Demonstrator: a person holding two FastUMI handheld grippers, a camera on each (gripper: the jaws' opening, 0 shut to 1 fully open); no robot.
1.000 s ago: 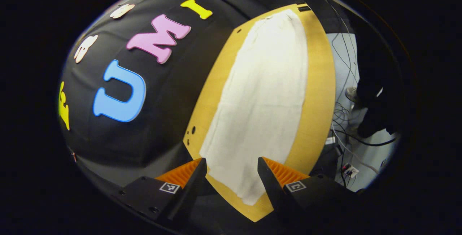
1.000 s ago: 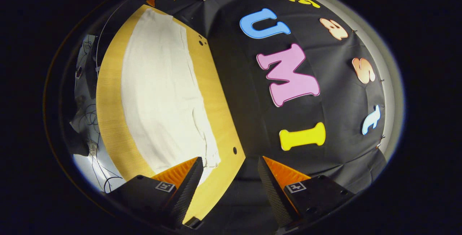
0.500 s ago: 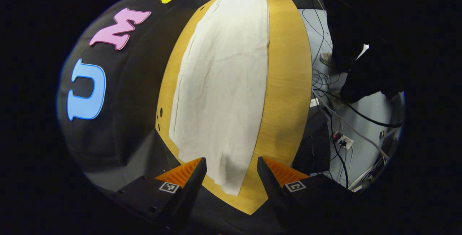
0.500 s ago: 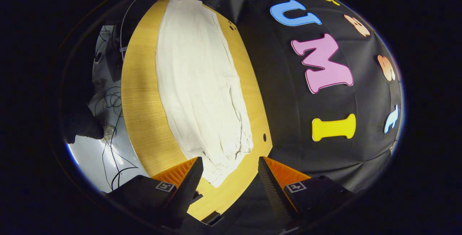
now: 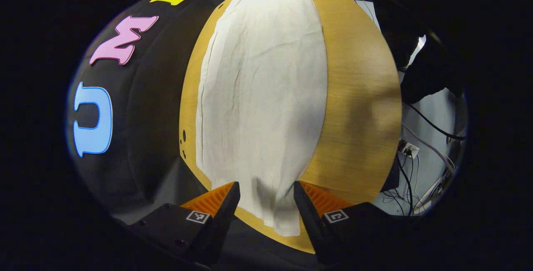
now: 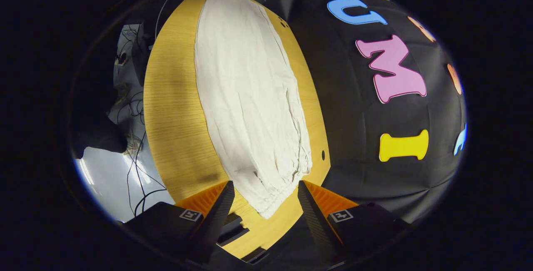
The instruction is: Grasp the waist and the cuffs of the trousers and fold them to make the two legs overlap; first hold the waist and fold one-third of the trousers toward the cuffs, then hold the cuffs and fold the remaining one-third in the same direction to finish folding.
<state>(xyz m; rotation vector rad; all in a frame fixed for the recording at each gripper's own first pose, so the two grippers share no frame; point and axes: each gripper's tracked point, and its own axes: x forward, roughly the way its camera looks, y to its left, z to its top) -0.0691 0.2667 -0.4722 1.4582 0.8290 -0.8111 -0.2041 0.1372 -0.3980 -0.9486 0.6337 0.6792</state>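
White trousers (image 5: pixel 262 96) lie flat and lengthwise on a wooden table (image 5: pixel 358 117), the legs lying one over the other. In the left gripper view the straight cuff end reaches down between my fingers; my left gripper (image 5: pixel 266 198) is open just above it, with cloth in the gap but not pinched. In the right gripper view the trousers (image 6: pixel 250 96) end in a gathered, wrinkled waist (image 6: pixel 287 171). My right gripper (image 6: pixel 264 198) hovers open over that waist corner, close to the table (image 6: pixel 175 117) edge.
Cables (image 5: pixel 420 154) trail over the pale floor beside the table, also seen as cables (image 6: pixel 133 108) in the right gripper view. Small dark holes (image 5: pixel 183 135) mark the table near the black cloth wall. A dark shape (image 5: pixel 429 75) stands beyond the table's open side.
Both grippers have swung toward the trousers and come closer. The cuff end now lies between the left fingers, the waist end between the right fingers. Both stay open.
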